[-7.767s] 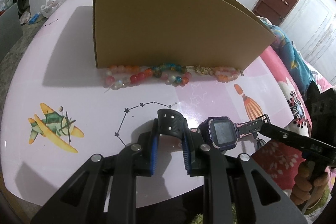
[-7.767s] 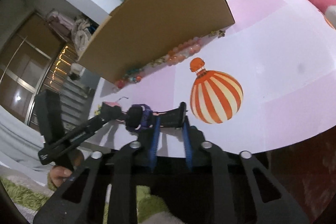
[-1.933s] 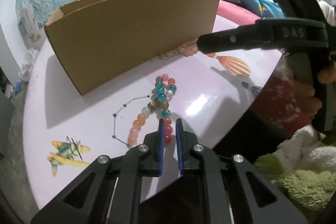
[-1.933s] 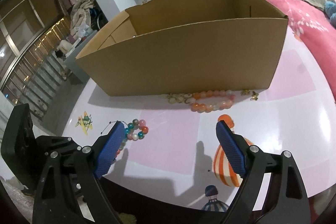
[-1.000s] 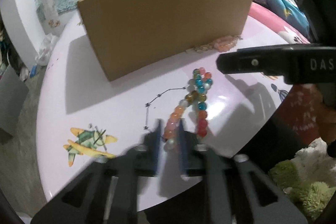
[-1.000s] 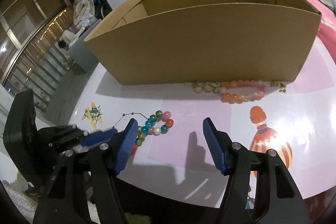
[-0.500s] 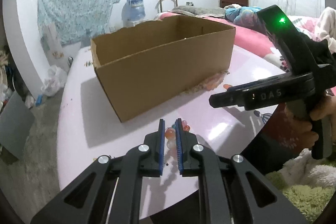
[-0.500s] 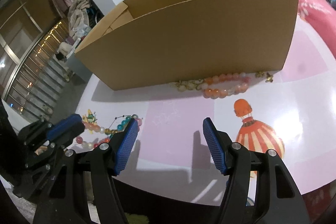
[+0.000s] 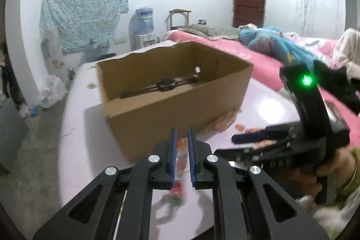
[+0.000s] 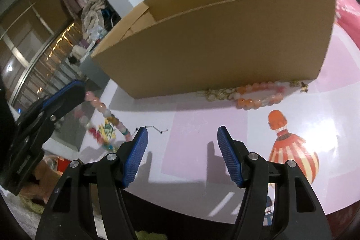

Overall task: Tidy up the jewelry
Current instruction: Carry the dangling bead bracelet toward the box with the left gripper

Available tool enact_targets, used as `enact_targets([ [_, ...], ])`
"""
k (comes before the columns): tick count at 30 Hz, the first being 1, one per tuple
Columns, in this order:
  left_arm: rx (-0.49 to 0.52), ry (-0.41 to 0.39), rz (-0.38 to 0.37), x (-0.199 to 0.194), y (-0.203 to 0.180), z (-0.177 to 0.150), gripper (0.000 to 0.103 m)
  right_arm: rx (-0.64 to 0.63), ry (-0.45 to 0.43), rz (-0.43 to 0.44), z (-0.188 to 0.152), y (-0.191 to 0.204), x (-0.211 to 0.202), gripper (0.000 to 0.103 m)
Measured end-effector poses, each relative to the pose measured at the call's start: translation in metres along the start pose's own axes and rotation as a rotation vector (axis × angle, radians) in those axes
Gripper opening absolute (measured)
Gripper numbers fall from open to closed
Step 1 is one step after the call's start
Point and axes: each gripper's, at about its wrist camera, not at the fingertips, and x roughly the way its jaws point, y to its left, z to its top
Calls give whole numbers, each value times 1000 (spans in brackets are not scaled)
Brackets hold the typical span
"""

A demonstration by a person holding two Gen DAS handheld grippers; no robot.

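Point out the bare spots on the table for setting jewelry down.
Free: the pink patch between the right tongs and the cardboard box, left of the balloon print. Crowded: the box's foot, lined by the orange bead bracelet.

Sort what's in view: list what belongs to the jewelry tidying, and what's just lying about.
Job:
multicoloured bead bracelet, pinched in left gripper
cardboard box
watch inside it
orange bead bracelet on table
right gripper, open

Lying about:
water jug
bed

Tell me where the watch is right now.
In the left wrist view the watch lies flat on the floor of the open cardboard box, toward its far wall, beyond the left gripper.
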Motion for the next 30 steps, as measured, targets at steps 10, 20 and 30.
enact_targets([
  [10,-120,-30,-166,-15,0,17,10,80,-42,-65,-4,-32,-19,61],
  [20,-393,160,-58,25,57,-59,9,31,-5,-24,-7,-19,-8,60],
  [30,-433,168,-35,23,67,-66,10,-137,79,2,-1,29,36,42],
])
